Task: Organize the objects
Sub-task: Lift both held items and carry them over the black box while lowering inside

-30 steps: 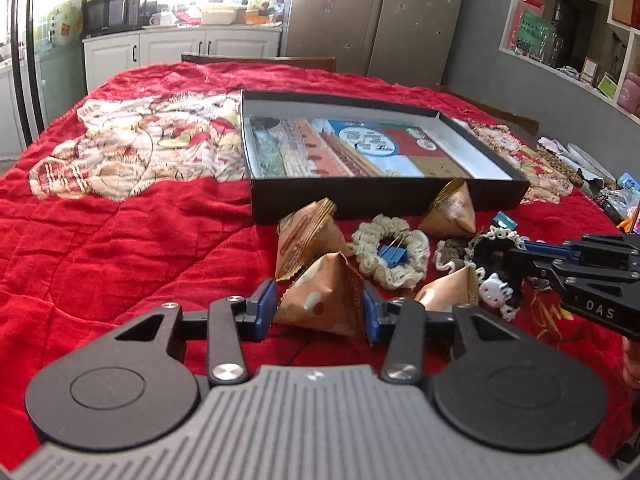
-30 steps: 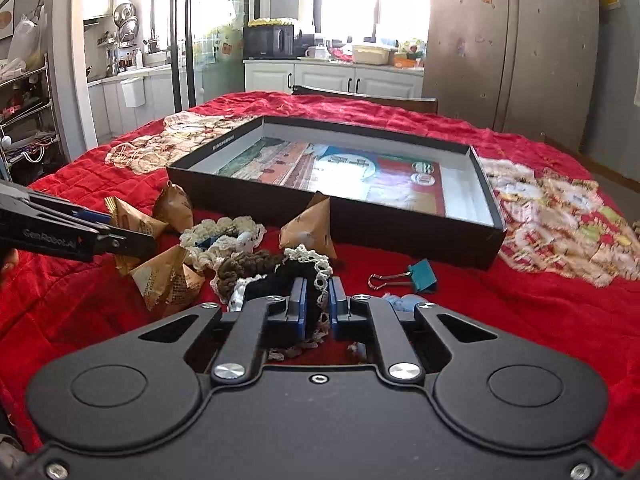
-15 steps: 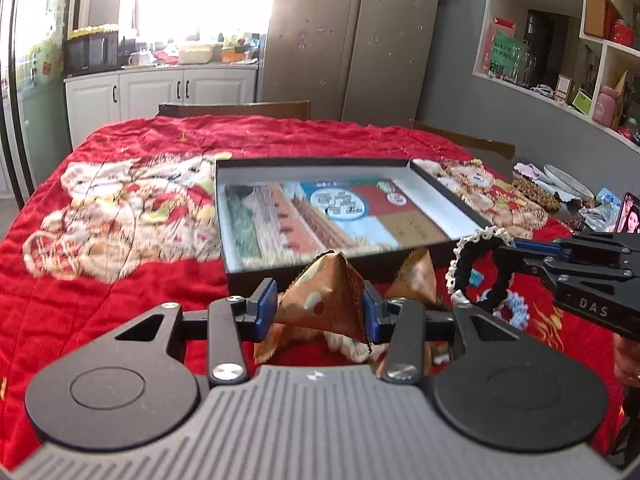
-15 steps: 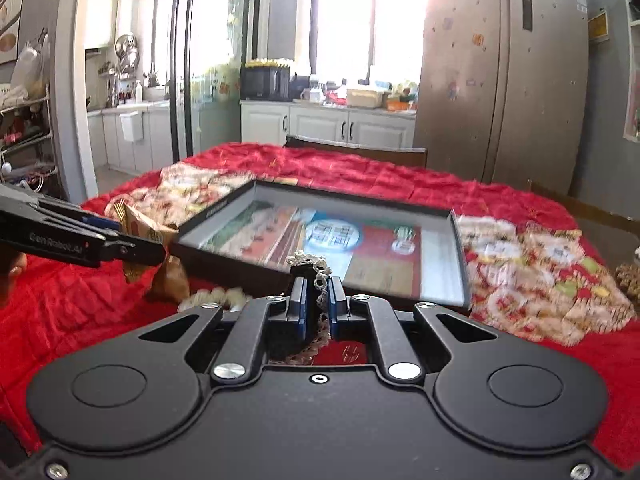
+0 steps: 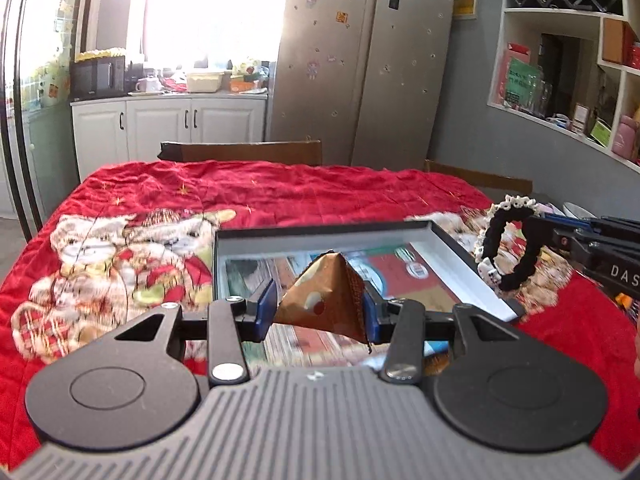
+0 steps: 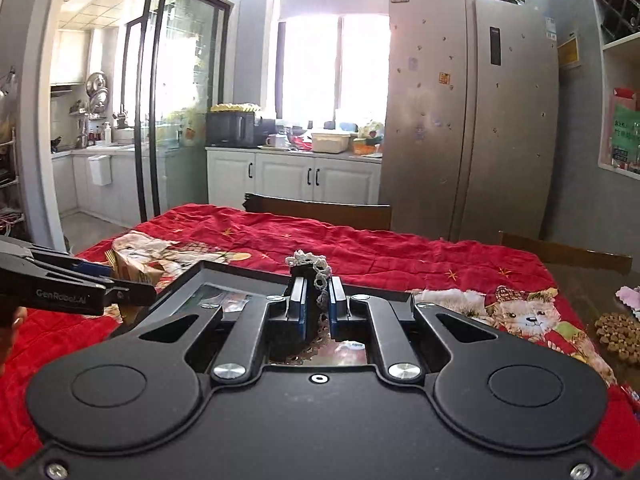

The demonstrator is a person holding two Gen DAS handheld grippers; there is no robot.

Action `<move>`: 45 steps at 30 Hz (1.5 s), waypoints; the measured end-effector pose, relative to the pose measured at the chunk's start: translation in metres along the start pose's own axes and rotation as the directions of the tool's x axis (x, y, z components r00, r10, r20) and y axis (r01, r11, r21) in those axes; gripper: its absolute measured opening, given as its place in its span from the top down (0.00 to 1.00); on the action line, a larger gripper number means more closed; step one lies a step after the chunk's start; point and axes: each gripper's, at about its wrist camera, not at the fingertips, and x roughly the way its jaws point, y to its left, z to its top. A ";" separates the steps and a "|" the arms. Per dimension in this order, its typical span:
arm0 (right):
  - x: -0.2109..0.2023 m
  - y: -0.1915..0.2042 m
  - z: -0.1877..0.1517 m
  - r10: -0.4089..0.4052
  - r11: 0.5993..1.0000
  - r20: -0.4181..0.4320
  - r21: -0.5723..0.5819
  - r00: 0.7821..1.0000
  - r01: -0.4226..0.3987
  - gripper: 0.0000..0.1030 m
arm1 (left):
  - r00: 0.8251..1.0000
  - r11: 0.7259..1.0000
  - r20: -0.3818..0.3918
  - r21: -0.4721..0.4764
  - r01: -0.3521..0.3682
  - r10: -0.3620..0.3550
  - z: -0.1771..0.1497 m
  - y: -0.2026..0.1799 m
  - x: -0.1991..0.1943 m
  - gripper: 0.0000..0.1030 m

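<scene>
My left gripper [image 5: 320, 312] is shut on a brown pyramid-shaped packet [image 5: 326, 300] and holds it in the air over the near part of the shallow black box [image 5: 464, 258], whose floor shows a colourful print. My right gripper [image 6: 318, 304] is shut on a black hair tie with white lace trim [image 6: 310, 270]. In the left wrist view that hair tie [image 5: 508, 240] hangs as a ring from the right gripper above the box's right edge. In the right wrist view the left gripper [image 6: 132, 290] and its packet [image 6: 132, 268] are at the left, by the box [image 6: 188, 280].
A red quilt with bear prints [image 5: 132, 248] covers the table. Wooden chair backs [image 5: 240, 152] stand at the far side. A beaded mat [image 6: 618, 334] lies at the table's right edge. A fridge and kitchen cabinets are behind.
Both grippers have risen from the pile on the quilt and moved forward over the box, each carrying its object. The remaining items on the quilt have dropped out of view.
</scene>
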 end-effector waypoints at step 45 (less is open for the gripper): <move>0.210 -0.039 -0.027 -0.044 0.991 -0.239 0.109 0.970 0.072 0.90 | 0.988 0.995 -0.125 -0.021 -0.098 0.095 0.025 0.011 0.166 0.51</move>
